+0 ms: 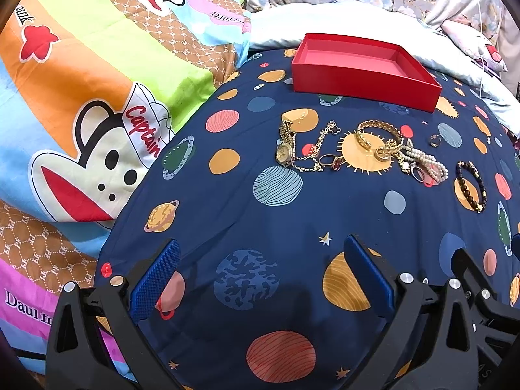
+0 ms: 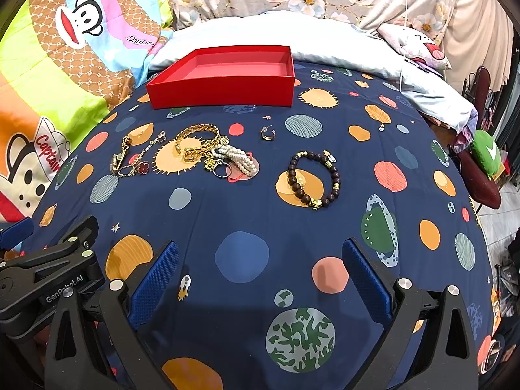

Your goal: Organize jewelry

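Observation:
A red open box (image 1: 364, 68) (image 2: 224, 78) stands empty at the far side of the navy planet-print cloth (image 1: 260, 214) (image 2: 247, 201). In front of it lies loose jewelry: a gold watch (image 1: 284, 152) (image 2: 118, 159), a gold chain necklace (image 1: 317, 149) (image 2: 143, 156), a gold bangle (image 1: 378, 130) (image 2: 195, 136), a pearl bracelet (image 1: 427, 162) (image 2: 239, 157), a small ring (image 1: 434, 141) (image 2: 268, 135) and a dark bead bracelet (image 1: 471, 185) (image 2: 313, 178). My left gripper (image 1: 263, 276) and right gripper (image 2: 260, 276) are open and empty, well short of the jewelry.
A cartoon monkey quilt (image 1: 81, 97) (image 2: 48, 81) lies on the left. A pale blue pillow (image 1: 341, 22) (image 2: 325, 42) lies behind the box. The cloth's right edge drops to clutter and floor (image 2: 494, 195). The left gripper's body (image 2: 48, 266) shows beside the right one.

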Demonstrator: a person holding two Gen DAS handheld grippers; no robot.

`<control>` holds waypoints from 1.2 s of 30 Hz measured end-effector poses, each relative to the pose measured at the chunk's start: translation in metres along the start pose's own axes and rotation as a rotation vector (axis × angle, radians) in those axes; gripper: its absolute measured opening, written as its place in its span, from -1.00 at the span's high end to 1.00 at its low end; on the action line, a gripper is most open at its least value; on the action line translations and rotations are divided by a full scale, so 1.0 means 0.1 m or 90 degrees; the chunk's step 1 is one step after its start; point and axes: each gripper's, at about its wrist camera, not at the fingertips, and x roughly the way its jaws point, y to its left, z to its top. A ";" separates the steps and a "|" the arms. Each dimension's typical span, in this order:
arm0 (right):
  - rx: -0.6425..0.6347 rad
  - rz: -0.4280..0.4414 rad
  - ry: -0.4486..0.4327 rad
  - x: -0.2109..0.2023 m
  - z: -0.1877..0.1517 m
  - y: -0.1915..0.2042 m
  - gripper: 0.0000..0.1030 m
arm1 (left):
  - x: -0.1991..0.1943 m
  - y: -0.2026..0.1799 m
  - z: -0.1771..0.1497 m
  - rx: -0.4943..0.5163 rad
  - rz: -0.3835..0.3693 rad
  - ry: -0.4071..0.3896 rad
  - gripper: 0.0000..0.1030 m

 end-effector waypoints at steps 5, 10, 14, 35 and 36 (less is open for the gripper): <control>-0.001 0.001 0.002 0.02 0.01 0.00 -0.90 | 0.01 0.00 0.01 -0.006 -0.007 -0.001 -0.91; 0.001 -0.006 0.005 0.06 -0.01 -0.03 -0.90 | 0.05 0.05 0.02 -0.020 -0.025 0.003 -0.91; 0.012 -0.012 0.016 0.14 -0.02 -0.11 -0.90 | 0.12 0.12 0.02 -0.030 -0.024 0.008 -0.91; 0.059 -0.028 0.017 0.51 0.28 -0.47 -0.82 | 0.59 0.24 0.49 -0.063 -0.030 -0.001 -0.91; 0.060 -0.027 0.017 0.51 0.28 -0.47 -0.82 | 0.63 0.24 0.53 -0.071 -0.040 0.002 -0.85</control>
